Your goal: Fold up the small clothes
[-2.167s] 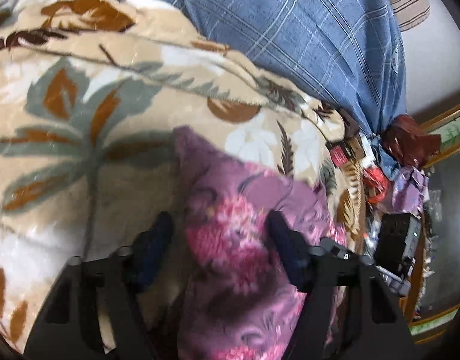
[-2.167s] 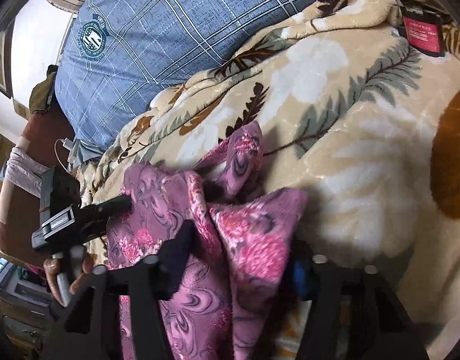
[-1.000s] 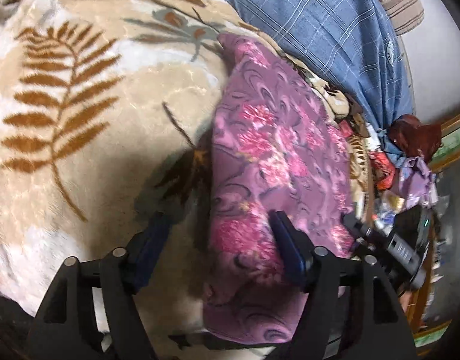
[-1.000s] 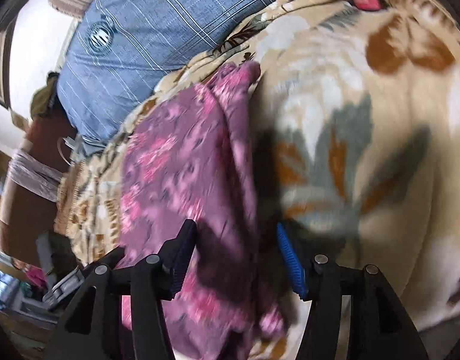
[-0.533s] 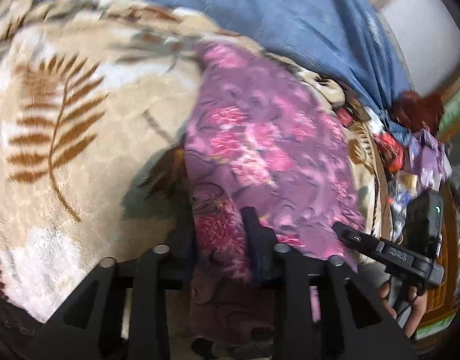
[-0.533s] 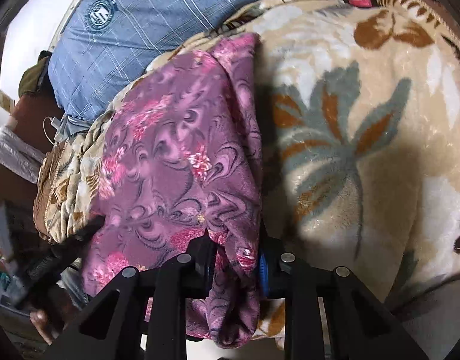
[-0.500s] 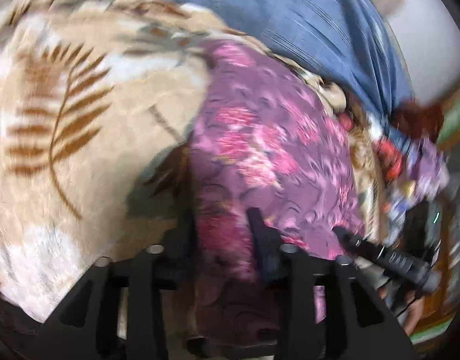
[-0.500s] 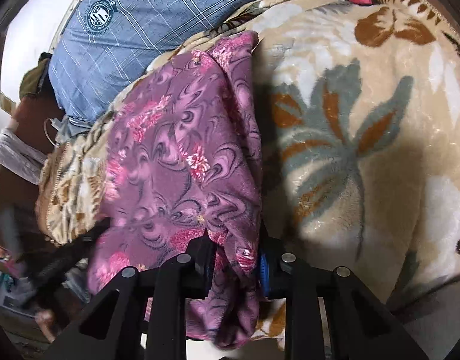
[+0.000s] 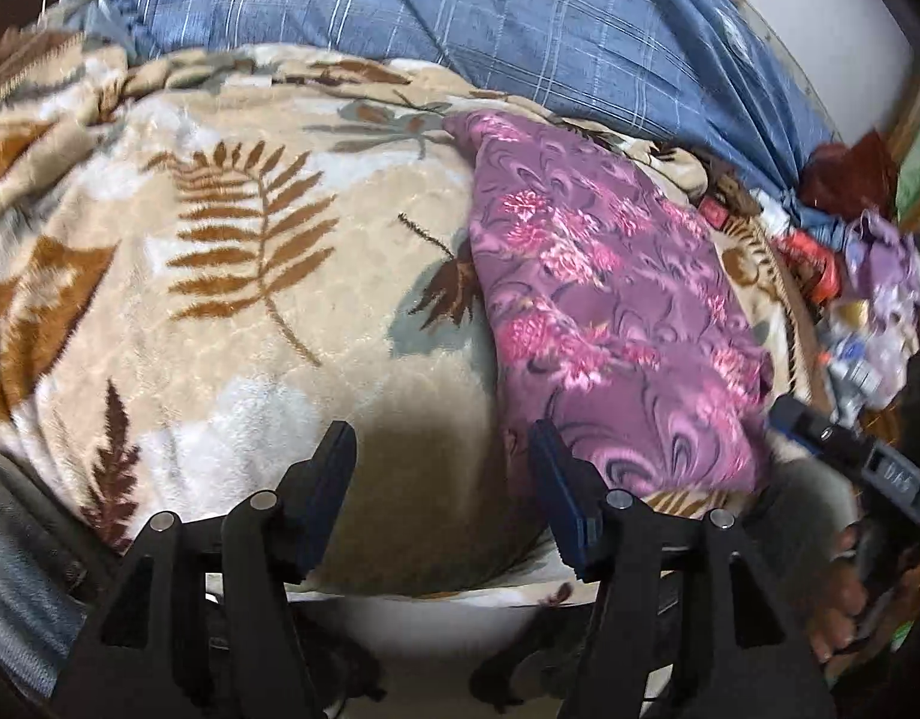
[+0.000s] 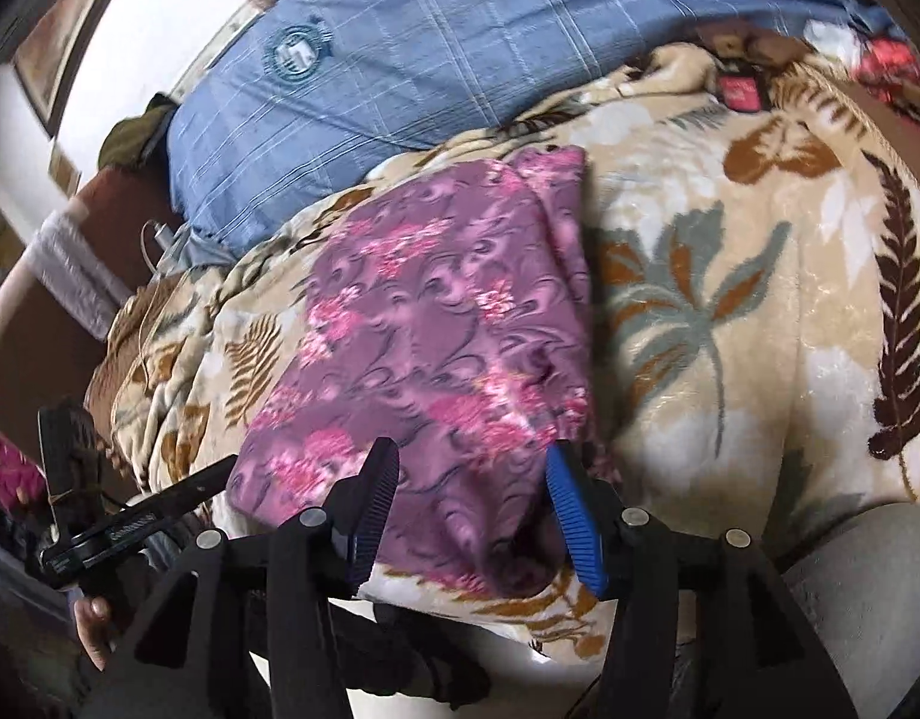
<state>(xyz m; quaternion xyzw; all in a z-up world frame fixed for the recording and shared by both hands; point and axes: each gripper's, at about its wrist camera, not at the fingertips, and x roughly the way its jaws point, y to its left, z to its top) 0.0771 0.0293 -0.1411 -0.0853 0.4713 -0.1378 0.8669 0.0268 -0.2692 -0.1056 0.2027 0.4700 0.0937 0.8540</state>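
Observation:
A purple garment with pink flowers (image 9: 609, 311) lies folded flat on the leaf-print blanket (image 9: 232, 251). In the left wrist view my left gripper (image 9: 442, 467) is open and empty, just left of the garment's near edge. In the right wrist view the garment (image 10: 436, 329) lies ahead, and my right gripper (image 10: 471, 479) is open and empty over its near edge. The right gripper (image 9: 849, 455) also shows at the right edge of the left wrist view, and the left gripper (image 10: 130, 515) at the lower left of the right wrist view.
A blue checked pillow (image 9: 460, 18) lies behind the blanket; it also shows in the right wrist view (image 10: 430, 54). Clutter of small items (image 9: 849, 275) sits at the right. The blanket's front edge drops off just below the grippers.
Both grippers were shut on the garment's near edge half a second ago. Now both are open and drawn back, and the garment lies flat on the blanket.

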